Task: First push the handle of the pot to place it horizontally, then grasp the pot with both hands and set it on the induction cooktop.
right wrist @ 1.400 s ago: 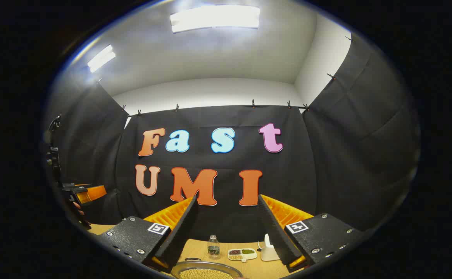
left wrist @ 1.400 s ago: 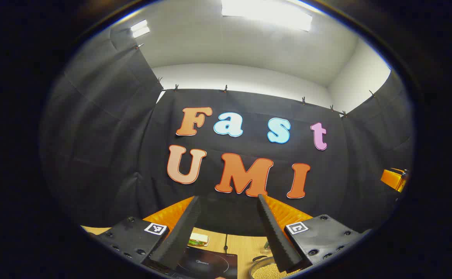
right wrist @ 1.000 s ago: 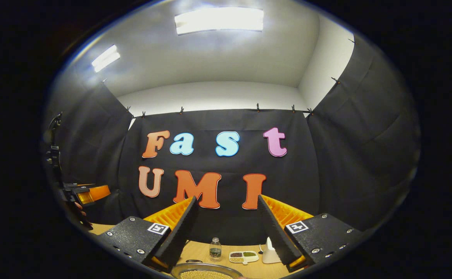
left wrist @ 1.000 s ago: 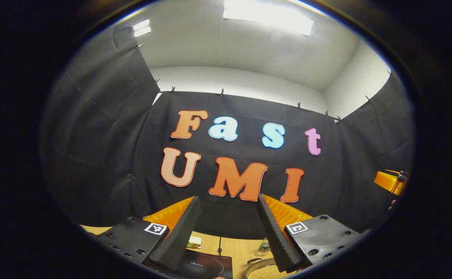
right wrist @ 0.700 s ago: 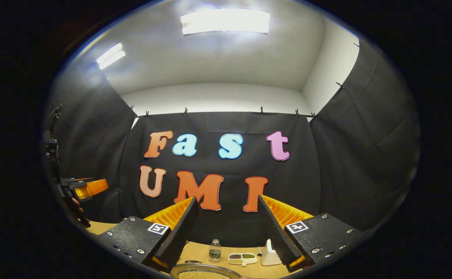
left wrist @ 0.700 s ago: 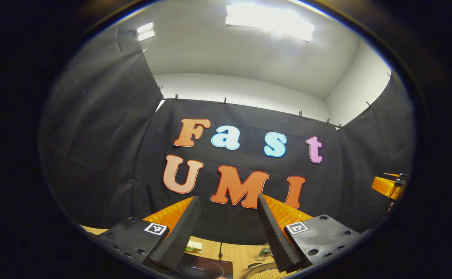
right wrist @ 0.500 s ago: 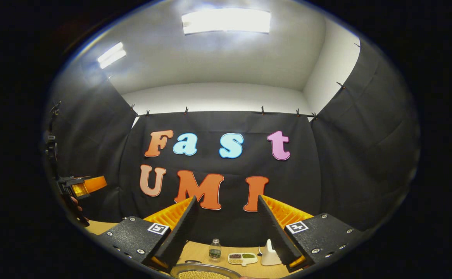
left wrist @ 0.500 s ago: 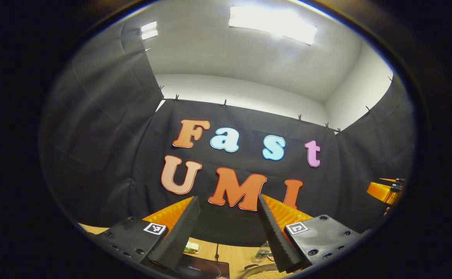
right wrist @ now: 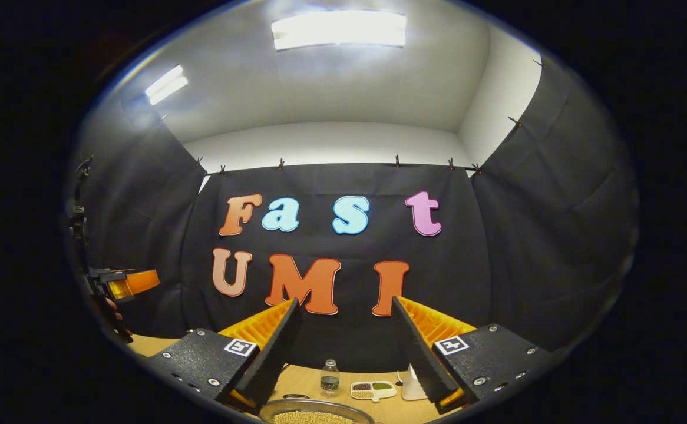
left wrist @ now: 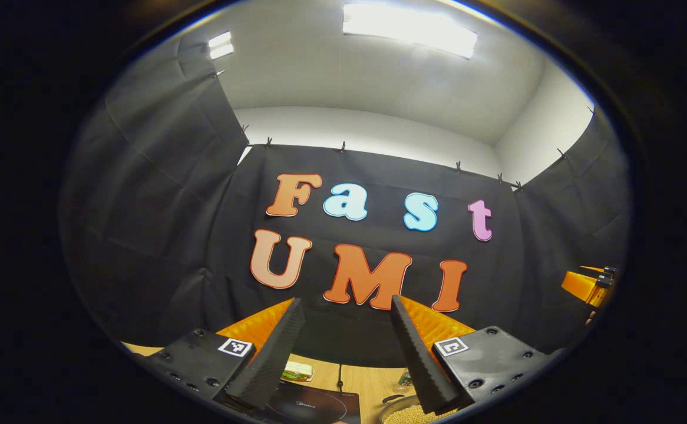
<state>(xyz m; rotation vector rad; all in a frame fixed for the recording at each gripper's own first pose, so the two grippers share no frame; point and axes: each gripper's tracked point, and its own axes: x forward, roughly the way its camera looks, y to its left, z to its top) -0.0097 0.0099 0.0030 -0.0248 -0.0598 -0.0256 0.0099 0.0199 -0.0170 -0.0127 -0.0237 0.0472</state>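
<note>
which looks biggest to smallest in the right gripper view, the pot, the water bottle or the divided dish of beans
1. pot, widest by far, though nearest the camera and cut off at the bottom.
2. divided dish and water bottle look much alike: the dish is wider, the bottle taller, so no firm ranking.

One pot [right wrist: 311, 415]; one cooktop [left wrist: 314, 406]; one bottle [right wrist: 330, 376]; two grippers [left wrist: 343, 306].

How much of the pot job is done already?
Nothing looks done yet. The pot, full of small beans, sits on the table beside the induction cooktop, not on it. Both the left gripper and right gripper are open, holding nothing. Pushing the handle, grasping and lifting are all left.
</note>
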